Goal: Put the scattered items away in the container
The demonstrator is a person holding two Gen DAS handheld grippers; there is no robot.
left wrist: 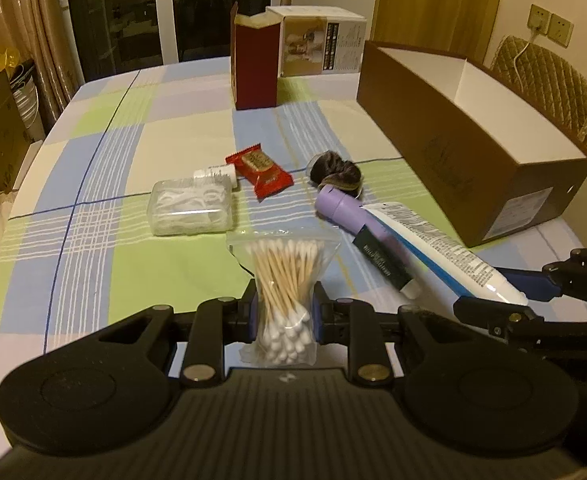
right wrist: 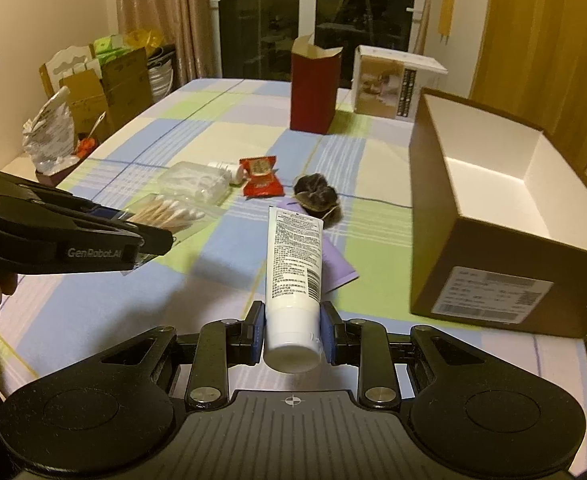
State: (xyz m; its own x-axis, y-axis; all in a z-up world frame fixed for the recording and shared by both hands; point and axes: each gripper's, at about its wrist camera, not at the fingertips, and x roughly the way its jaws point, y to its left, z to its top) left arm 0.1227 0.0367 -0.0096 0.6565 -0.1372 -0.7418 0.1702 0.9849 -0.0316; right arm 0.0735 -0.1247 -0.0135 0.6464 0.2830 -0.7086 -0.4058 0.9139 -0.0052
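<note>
My left gripper [left wrist: 285,314] is shut on a clear bag of cotton swabs [left wrist: 287,284], held above the checked tablecloth. The right gripper [right wrist: 292,326] is shut on a white tube [right wrist: 293,264], cap end toward the camera; that tube [left wrist: 441,252] shows at the right of the left wrist view, lifted over a purple bottle [left wrist: 345,210]. Left of it lie a dark scrunchie [left wrist: 335,172], a red snack packet [left wrist: 259,170], a clear plastic case [left wrist: 191,208] and a small white bottle [left wrist: 217,172]. The open brown box [left wrist: 473,140], white inside, stands on the right.
A tall dark red carton [left wrist: 255,64] and a white printed box [left wrist: 317,42] stand at the table's far side. Cardboard boxes and bags [right wrist: 93,88] crowd the floor beyond the left edge. A quilted chair back [left wrist: 545,84] rises behind the brown box.
</note>
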